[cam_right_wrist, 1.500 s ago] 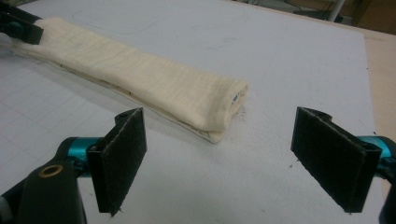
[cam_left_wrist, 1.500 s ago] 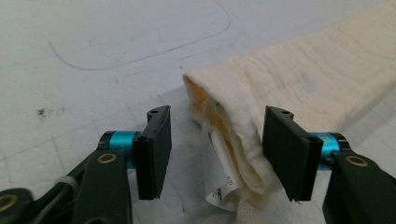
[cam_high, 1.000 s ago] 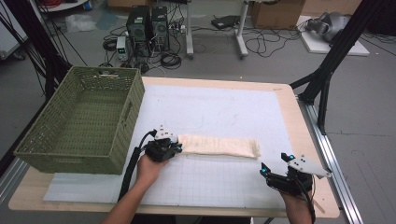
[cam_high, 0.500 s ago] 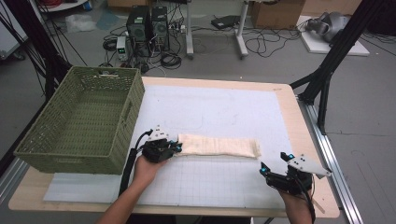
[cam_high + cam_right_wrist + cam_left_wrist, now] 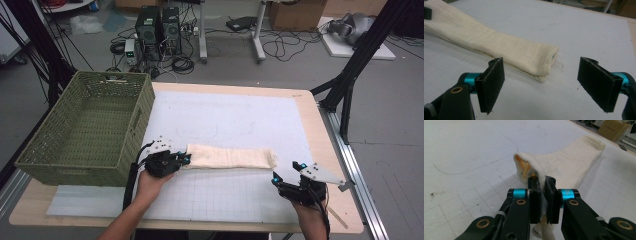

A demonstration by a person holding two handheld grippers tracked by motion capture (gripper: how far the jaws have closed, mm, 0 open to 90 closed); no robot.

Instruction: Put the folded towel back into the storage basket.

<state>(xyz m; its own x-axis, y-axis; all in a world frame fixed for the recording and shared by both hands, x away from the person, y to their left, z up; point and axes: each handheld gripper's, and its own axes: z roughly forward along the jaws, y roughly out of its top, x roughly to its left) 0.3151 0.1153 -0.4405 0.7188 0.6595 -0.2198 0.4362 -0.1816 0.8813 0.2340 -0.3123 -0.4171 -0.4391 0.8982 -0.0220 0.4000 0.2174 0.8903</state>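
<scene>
A cream cloth (image 5: pixel 232 157), folded into a long strip, lies across the white mat (image 5: pixel 225 120) near the table's front. My left gripper (image 5: pixel 186 160) is shut on the strip's left end; in the left gripper view the cloth (image 5: pixel 564 162) is pinched between the jaws of that gripper (image 5: pixel 543 183) and bunches up just past them. My right gripper (image 5: pixel 285 172) rests open near the front right, a little short of the strip's right end. In the right gripper view the cloth's end (image 5: pixel 534 58) lies ahead of this gripper (image 5: pixel 541 65), whose jaws stand wide apart.
A green woven basket (image 5: pixel 47 165) stands at the table's left, close to my left hand. Beyond the far edge, the floor holds computer towers (image 5: pixel 159 25), cables and a black frame leg (image 5: pixel 350 75).
My left gripper has shifted slightly left, still holding the cloth's end. My right gripper has stayed in place and open.
</scene>
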